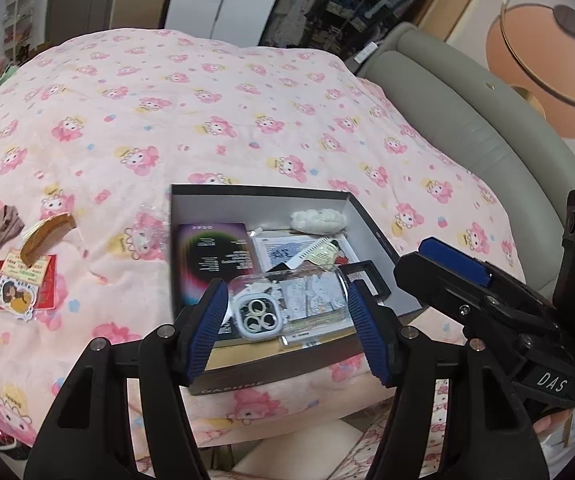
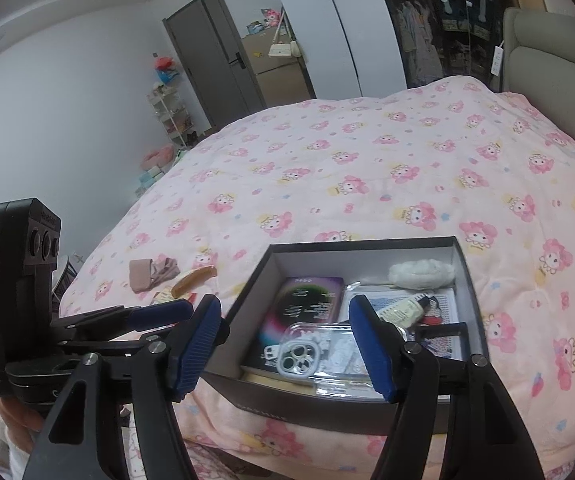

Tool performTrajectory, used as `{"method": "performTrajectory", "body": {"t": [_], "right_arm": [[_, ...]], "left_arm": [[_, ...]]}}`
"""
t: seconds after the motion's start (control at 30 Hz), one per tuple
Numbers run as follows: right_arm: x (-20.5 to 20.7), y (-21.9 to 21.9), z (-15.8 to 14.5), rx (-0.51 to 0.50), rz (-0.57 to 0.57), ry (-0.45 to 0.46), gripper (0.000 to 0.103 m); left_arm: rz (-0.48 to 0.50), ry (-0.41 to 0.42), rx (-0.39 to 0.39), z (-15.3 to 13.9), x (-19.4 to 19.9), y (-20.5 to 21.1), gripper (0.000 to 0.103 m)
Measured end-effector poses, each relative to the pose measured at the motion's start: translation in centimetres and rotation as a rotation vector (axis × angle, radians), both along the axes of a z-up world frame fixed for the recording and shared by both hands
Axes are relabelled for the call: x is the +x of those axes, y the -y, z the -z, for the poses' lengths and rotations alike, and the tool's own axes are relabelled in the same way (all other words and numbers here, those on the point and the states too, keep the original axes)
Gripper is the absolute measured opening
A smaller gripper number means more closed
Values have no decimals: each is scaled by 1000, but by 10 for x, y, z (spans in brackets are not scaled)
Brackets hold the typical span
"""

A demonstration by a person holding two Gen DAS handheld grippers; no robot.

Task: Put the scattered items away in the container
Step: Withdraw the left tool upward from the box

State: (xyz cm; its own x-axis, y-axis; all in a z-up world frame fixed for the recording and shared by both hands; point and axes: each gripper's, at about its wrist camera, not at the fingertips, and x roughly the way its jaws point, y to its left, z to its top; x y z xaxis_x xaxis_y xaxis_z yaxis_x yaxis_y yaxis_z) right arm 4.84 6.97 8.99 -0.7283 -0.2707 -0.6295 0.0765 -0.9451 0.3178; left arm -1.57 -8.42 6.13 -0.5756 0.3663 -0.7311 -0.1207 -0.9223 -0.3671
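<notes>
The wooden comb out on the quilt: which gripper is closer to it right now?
Left. The left gripper hangs open over the box's near end, on the side where the wooden comb lies. The right gripper, also open, is over the box's other side, farther away.

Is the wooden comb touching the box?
Apart. In the left wrist view the wooden comb lies on the pink blanket well left of the box, with bare blanket between them.
</notes>
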Motion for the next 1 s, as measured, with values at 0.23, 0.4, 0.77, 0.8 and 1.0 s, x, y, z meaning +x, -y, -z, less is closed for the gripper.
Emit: {"method": "performTrajectory", "body": {"t": [0.23,0.4,0.77,0.8,1.0], "right_arm": [[-10,28,4,-11,-49,14,64],[-17,47,12,-19,-72,35,64],[-33,88,26,2,-135,75,64],[-35,92,28,5,-142,77,64],[-47,122,43,4,-200,114,64]], "left_arm": [[-56,13,18,6,9,30,63],[-94,25,16,14,16,50,63],[-180,50,27,34,29,95,63],[-189,54,29,37,30,100,63],[-264,68,43,53,43,130,63]]}}
